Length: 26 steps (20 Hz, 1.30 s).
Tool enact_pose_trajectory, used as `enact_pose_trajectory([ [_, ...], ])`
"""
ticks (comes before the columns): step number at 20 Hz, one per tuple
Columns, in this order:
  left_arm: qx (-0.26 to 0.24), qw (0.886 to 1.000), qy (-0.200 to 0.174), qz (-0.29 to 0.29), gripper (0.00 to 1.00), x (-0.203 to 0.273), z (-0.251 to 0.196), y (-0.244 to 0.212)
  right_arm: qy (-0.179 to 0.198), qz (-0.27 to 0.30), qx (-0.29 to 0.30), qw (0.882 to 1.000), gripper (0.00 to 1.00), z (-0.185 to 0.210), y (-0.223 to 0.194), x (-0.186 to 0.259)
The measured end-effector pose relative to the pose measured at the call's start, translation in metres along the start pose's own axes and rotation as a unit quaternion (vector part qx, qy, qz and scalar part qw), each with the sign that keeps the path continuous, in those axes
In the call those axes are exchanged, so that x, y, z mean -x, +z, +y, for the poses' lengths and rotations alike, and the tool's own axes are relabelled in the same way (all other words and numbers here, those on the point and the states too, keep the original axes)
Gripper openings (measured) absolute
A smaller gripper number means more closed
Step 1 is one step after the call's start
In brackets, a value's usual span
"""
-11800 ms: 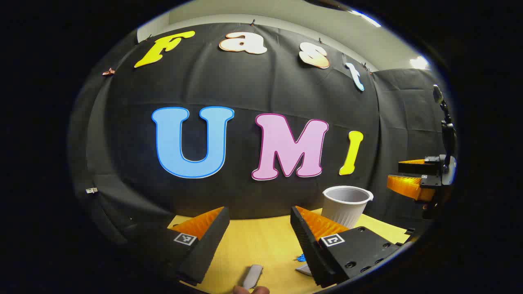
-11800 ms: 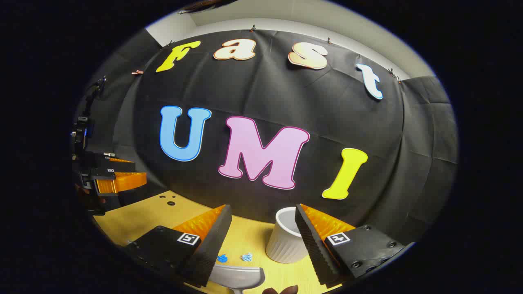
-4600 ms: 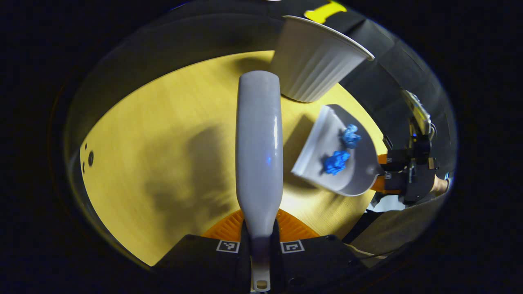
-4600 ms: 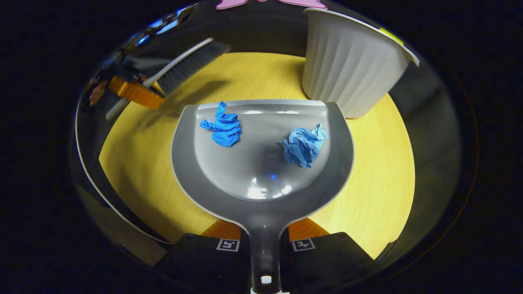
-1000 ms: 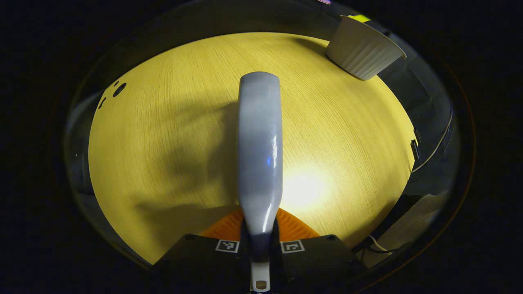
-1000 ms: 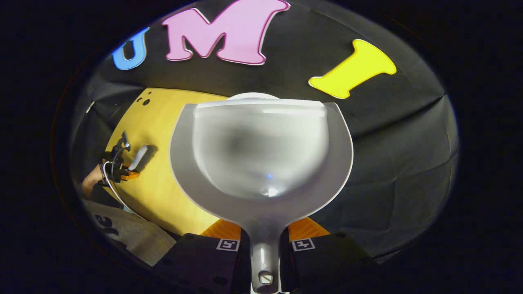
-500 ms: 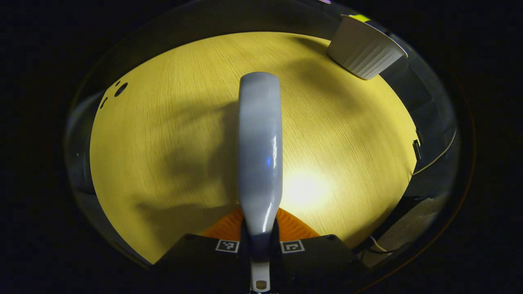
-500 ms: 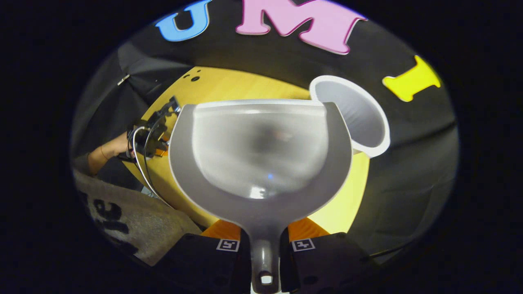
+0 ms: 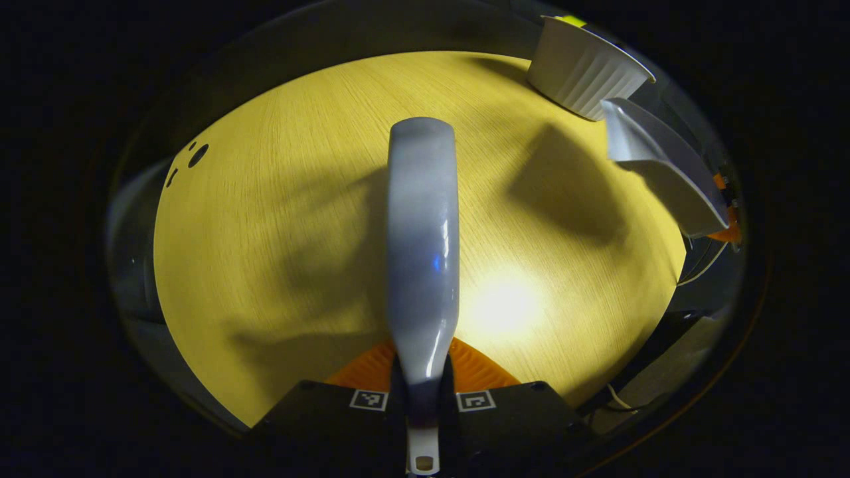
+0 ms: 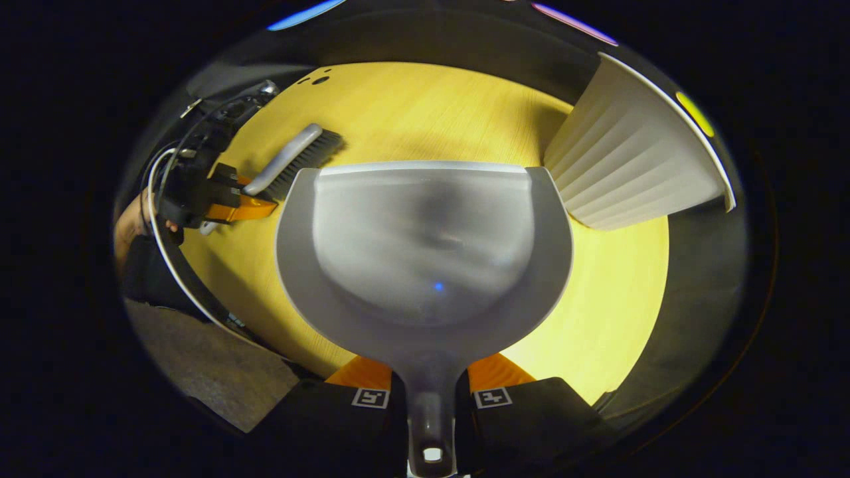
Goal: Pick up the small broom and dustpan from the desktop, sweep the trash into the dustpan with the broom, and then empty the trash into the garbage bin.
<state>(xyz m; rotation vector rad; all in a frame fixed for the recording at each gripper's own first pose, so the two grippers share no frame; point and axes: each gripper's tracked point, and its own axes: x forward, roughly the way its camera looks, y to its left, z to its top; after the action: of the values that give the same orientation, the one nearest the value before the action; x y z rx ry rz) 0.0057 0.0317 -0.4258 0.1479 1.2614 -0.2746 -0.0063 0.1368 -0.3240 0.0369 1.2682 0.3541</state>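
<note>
Two tools pinching smooth grey plastic: left tool (image 9: 423, 388) on broom (image 9: 423, 245) handle, right tool (image 10: 430, 392) on scoop-shaped dustpan (image 10: 424, 252) handle.

Dim fisheye views; overhead glare on the desktop (image 9: 505, 305) (shadows soft), edges warped.

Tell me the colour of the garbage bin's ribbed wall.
White garbage bin, clearest in the right gripper view.

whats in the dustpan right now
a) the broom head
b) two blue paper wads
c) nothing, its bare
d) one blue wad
c: in the right gripper view the dustpan held by the right gripper shows a bare grey scoop, with no wads on it, and the broom sits apart on the left.
</note>
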Motion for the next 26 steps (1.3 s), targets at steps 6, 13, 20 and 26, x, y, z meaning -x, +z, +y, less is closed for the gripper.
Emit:
enact_pose_trajectory([
  [6,0.007,1.000,0.000,-0.003,0.19,0.001,-0.002,0.001,-0.017,0.012,-0.007,1.000,0.31,0.002,0.004,-0.045],
  [13,0.006,1.000,0.001,0.006,0.19,0.003,-0.001,0.001,-0.018,0.020,-0.022,0.999,0.31,0.005,0.001,-0.073],
  [20,0.005,1.000,0.007,0.019,0.24,0.005,0.000,0.002,0.013,0.030,-0.043,0.999,0.37,0.019,-0.011,-0.083],
  [26,0.015,0.999,0.013,0.026,0.25,0.007,-0.001,0.000,0.028,0.022,-0.048,0.998,0.60,0.022,-0.021,-0.075],
])
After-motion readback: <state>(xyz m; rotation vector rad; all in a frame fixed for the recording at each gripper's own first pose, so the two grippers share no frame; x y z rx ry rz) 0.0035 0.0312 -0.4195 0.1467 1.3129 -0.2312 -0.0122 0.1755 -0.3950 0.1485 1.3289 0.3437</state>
